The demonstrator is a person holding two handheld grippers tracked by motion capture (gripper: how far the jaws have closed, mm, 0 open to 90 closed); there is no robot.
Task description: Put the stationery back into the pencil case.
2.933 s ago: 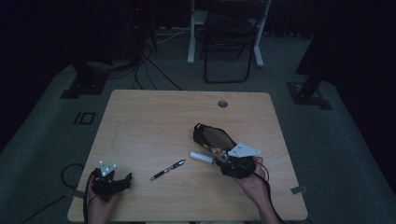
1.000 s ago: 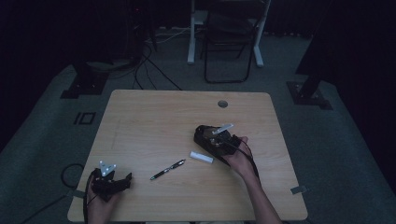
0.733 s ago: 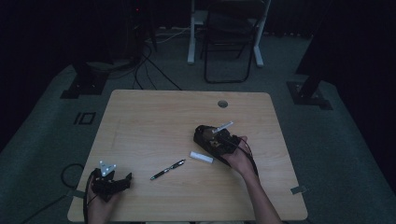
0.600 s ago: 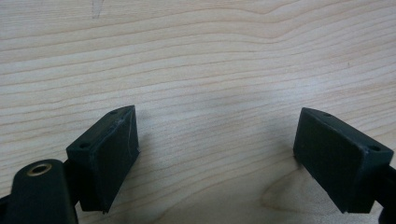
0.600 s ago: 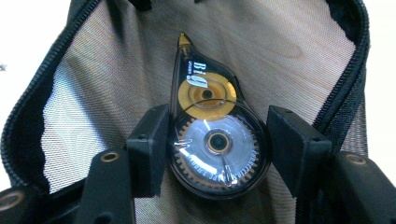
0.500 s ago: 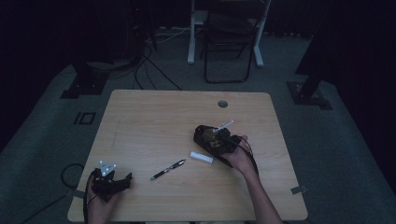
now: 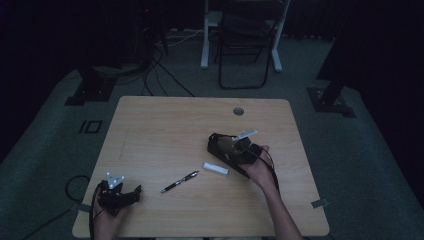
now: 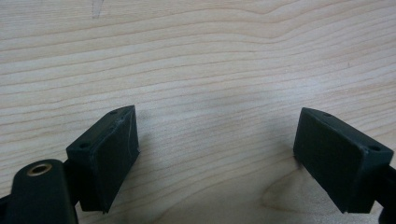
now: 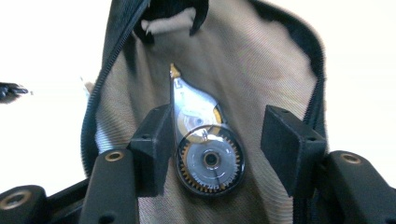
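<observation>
A: What is that round thing between the black fingers (image 9: 152, 149) of the right gripper (image 9: 219, 149)?

B: It is a correction tape (image 9: 205, 154), a clear plastic one with a little toothed wheel inside. It lies in the open pencil case (image 9: 261, 70), on the tan cloth lining.

A: Is the gripper holding it?

B: Not now, I think. The fingers are apart. One finger is right beside the tape and the other has a gap next to it.

A: How would it feel to pick up?

B: Light and hard, I guess. The plastic looks smooth, so it may slip. The cloth under it is soft and may bunch up. I would pinch the flat sides of the round part, not the thin pointy tip.

A: What about the left gripper (image 7: 119, 195)?

B: It rests near the front left corner of the tabletop (image 7: 165, 125). Its fingers are wide open with bare wood between them.

A: What else is out?

B: A pen (image 7: 179, 181) and a small white eraser (image 7: 215, 168) lie between the two grippers.

A: What changed from a few seconds ago?

B: The right gripper was lower on the tabletop then, at the near end of the case. Now it has gone forward, over the case. The pen, the eraser and the left gripper are in the same spots.
</observation>
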